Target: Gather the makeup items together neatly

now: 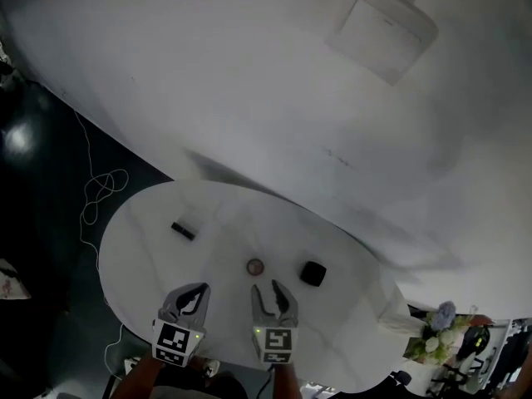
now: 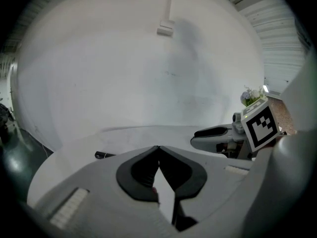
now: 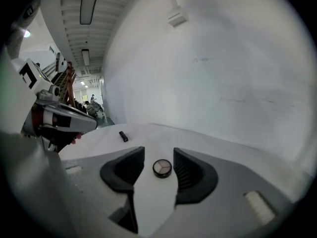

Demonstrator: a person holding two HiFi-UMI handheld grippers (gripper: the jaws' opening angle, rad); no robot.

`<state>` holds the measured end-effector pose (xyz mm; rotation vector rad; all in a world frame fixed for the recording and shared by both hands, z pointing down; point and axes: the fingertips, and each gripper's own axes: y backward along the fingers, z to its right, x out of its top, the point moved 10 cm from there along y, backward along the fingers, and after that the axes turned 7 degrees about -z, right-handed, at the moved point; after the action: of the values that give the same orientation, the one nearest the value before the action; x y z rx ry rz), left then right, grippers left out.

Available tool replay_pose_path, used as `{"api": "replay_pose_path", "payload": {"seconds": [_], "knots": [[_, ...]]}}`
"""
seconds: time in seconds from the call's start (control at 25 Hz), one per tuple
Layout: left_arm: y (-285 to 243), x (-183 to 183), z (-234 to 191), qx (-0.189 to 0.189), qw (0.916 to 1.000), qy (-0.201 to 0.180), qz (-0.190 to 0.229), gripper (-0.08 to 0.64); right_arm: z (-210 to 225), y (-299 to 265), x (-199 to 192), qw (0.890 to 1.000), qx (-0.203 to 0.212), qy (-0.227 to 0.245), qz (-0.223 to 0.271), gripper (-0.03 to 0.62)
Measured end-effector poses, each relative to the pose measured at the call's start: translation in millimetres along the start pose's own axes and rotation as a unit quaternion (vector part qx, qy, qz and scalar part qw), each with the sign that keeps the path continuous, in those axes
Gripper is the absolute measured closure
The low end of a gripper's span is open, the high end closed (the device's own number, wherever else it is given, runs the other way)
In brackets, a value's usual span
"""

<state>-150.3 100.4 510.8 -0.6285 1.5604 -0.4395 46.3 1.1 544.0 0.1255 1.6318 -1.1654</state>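
Note:
Three makeup items lie on the round white table (image 1: 150, 223). They are a black tube (image 1: 183, 230) at the left, a small round eyeshadow compact (image 1: 255, 266) in the middle, and a black square case (image 1: 312, 273) to its right. My right gripper (image 1: 268, 290) hovers open just short of the round compact (image 3: 162, 168), which shows between and beyond its fingertips without touching them. My left gripper (image 1: 199, 292) is beside it, shut and empty, its tips meeting in the left gripper view (image 2: 158, 148). The black tube (image 2: 105, 155) (image 3: 123, 136) lies farther ahead to the left.
A white wall rises right behind the table, with a white box (image 1: 382, 27) mounted on it. A white cable (image 1: 100, 194) loops on the dark floor at the left. Flowers (image 1: 436, 327) and a white block (image 1: 395, 307) are by the table's right edge.

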Motion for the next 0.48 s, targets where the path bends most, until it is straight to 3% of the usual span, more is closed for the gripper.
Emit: {"api": "replay_pose_path", "payload": {"seconds": [0.16,0.48], "knots": [[-11.5,-10.1,-0.6,0.000,0.9999,0.007,-0.015,0.549,2.3,-31.1,-9.6,0.999,0.025,-0.005,-0.040,0.300],[-26.4,-27.2,-5.3,0.004,0.9992,0.018,-0.037,0.549,8.7,-71.1,-22.7,0.997,0.025,0.003,-0.076,0.293]]}}
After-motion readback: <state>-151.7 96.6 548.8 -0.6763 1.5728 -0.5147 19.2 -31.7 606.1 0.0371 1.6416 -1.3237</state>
